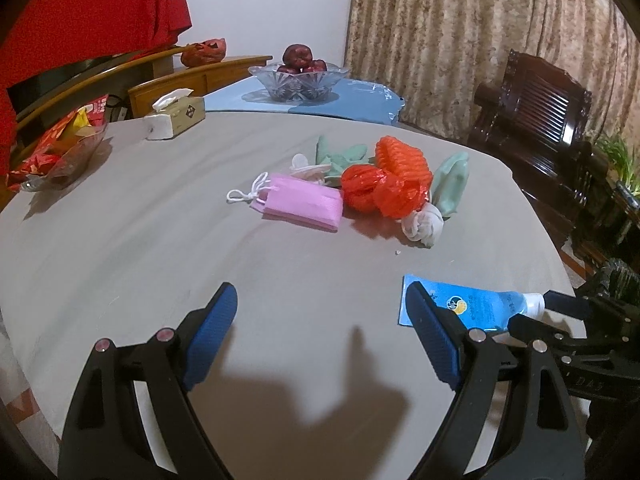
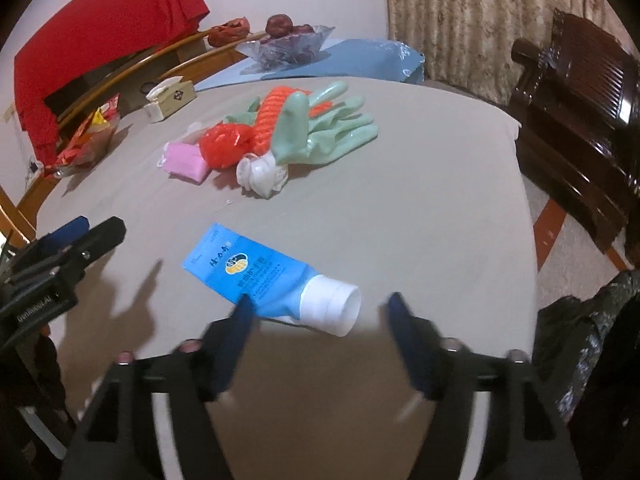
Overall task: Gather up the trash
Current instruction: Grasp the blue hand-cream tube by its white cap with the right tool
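A blue tube [image 2: 256, 272] with a white cap lies on the grey table [image 2: 420, 200]. My right gripper [image 2: 321, 301] stands open around its cap end; the left finger overlaps the tube's edge and the right finger is clear of it. Farther back lies a pile: a pink mask [image 1: 304, 202], a red plastic bag [image 1: 372, 190], an orange foam net [image 1: 404, 158], green gloves [image 2: 340, 132] and a white wad [image 1: 424, 224]. My left gripper [image 1: 320, 292] hovers open over bare cloth, left of the tube [image 1: 476, 306], with nothing between its fingers.
A black bag [image 2: 592, 340] hangs off the table's right edge. At the back stand a tissue box [image 1: 176, 114], a glass fruit bowl [image 1: 296, 80] and a dish of snack wrappers [image 1: 60, 152]. A dark wooden chair [image 1: 540, 120] stands to the right.
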`<state>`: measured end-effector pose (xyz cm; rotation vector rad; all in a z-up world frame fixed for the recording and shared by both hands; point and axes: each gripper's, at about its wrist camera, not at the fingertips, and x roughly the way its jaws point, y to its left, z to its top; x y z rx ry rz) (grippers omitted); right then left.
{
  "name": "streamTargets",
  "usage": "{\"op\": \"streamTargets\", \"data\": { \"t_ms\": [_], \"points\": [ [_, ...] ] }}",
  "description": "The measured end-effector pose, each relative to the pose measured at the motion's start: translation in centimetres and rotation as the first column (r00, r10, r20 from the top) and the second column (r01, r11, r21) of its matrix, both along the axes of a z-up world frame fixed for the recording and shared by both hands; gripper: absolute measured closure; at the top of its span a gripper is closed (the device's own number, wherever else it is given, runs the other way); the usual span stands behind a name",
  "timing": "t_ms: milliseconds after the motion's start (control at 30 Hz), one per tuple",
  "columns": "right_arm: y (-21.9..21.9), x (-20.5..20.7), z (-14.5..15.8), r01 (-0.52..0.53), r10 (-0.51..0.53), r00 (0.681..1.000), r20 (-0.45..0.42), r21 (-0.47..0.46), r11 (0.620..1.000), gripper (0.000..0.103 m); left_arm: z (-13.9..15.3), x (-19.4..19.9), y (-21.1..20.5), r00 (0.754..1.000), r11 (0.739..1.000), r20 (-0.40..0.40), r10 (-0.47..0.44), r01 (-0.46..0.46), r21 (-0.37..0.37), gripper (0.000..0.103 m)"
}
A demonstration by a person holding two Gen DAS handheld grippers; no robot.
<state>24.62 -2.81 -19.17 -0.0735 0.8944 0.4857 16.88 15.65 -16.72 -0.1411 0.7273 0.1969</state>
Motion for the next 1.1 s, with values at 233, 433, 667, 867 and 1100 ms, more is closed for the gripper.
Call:
{"op": "streamTargets", "data": {
  "t_ms": [233, 433, 667, 867, 1100],
  "points": [
    [0.8, 0.3, -1.1, -0.055, 0.056, 0.998, 0.012, -0.068, 0.996, 0.026, -0.3, -0.1, 0.3, 1.000, 1.000, -0.011, 0.008, -0.008, -0.002, 0.019],
    [1.1, 0.9, -1.1, -0.061, 0.062, 0.998, 0.014, -0.038, 0.997, 0.032, -0.4, 0.1, 0.2, 1.000, 1.000, -0.014, 0.008, -0.008, -0.003, 0.019],
    [0.7, 0.2, -1.0, -0.001, 0.001, 1.000, -0.012, -0.005, 1.000, 0.056, -0.4, 0.2, 0.2, 1.000, 1.000, -0.015, 0.012, -0.012, -0.006, 0.019],
    [1.2, -0.4, -0.8, -0.063, 0.063, 0.997, -0.032, 0.015, 0.998, 0.048, -0.5, 0.1, 0.1, 1.000, 1.000, -0.015, 0.007, -0.007, -0.007, 0.019],
    [1.2, 0.9, -0.8, -0.076, 0.076, 0.997, 0.000, -0.031, 0.997, 0.036, -0.4, 0.1, 0.0, 1.000, 1.000, -0.011, 0.008, -0.008, -0.009, 0.019]
  ]
}}
